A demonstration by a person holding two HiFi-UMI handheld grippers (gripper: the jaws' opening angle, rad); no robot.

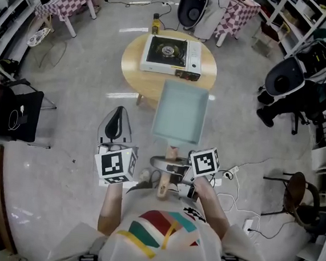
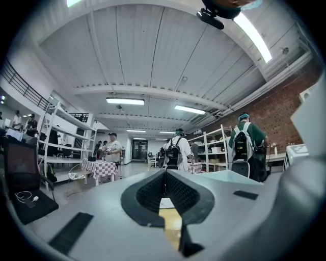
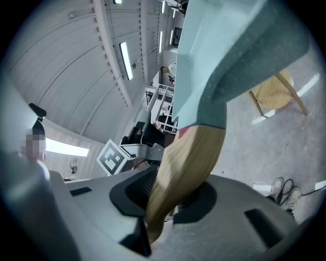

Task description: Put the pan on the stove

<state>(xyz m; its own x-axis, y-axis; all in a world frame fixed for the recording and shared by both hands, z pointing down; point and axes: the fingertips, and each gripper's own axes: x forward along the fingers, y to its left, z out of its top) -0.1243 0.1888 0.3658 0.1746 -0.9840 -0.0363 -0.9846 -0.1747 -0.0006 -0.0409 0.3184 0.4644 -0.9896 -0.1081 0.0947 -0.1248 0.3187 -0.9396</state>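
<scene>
Nearest, at 6 o'clock, the right gripper (image 3: 163, 199) pinches the wooden handle (image 3: 186, 163) of a pale teal rectangular pan (image 1: 180, 112), which is held in the air. At 9 o'clock the left gripper (image 2: 164, 189) has its jaws pressed together, empty. Farther off, at 12 o'clock, the stove (image 1: 171, 55) sits on a round table (image 1: 135, 75). The pan is best carried level and forward, then lowered squarely onto the stove's middle.

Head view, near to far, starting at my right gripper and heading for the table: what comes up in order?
right gripper → pan, held by its wooden handle → round wooden table → stove → bottle
</scene>
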